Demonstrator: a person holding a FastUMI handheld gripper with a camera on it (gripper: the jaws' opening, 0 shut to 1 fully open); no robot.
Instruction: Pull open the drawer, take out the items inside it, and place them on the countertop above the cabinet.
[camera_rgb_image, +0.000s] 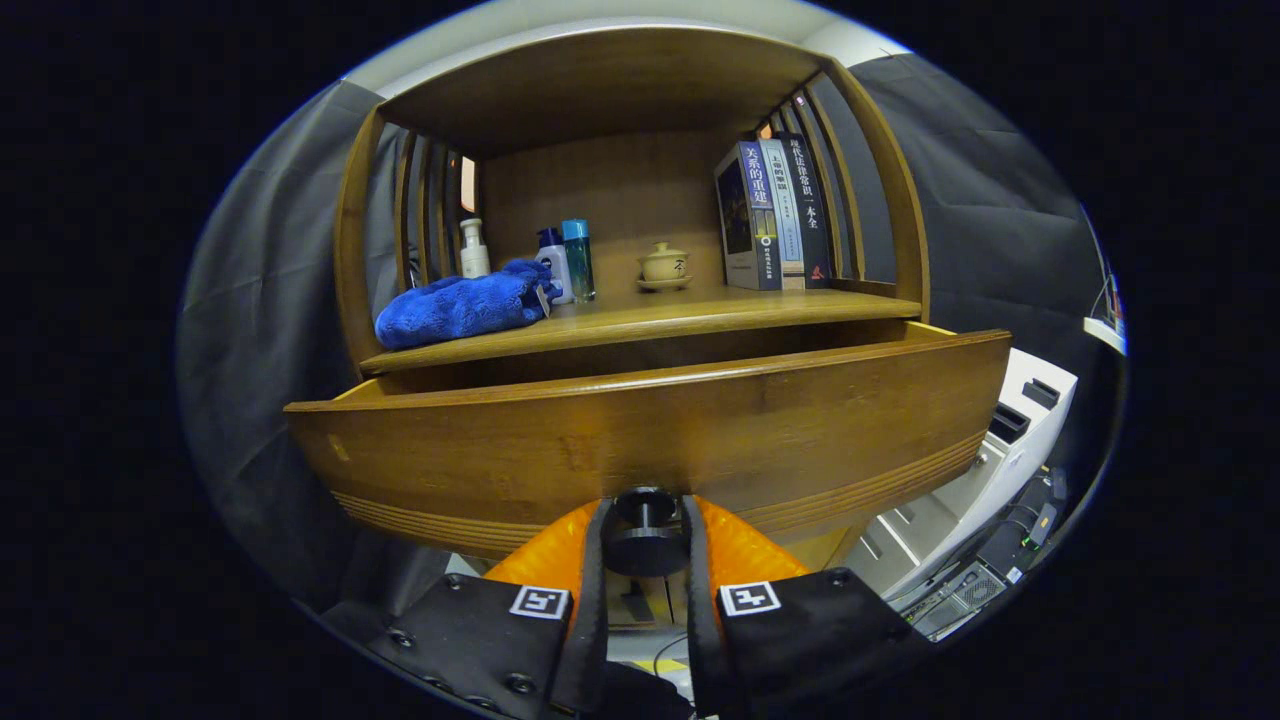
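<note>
Drawer-opening step in hand: gripper (645, 535) pinches the knob (645, 545) of the part-open drawer (640, 440); next, release and reach inside.

Gripper view – low, close, facing drawer (650, 440) front, tilted up.

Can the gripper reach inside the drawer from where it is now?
Probably not yet: the gripper is shut on the drawer knob, low against the drawer front, which hides the drawer's inside.
</note>
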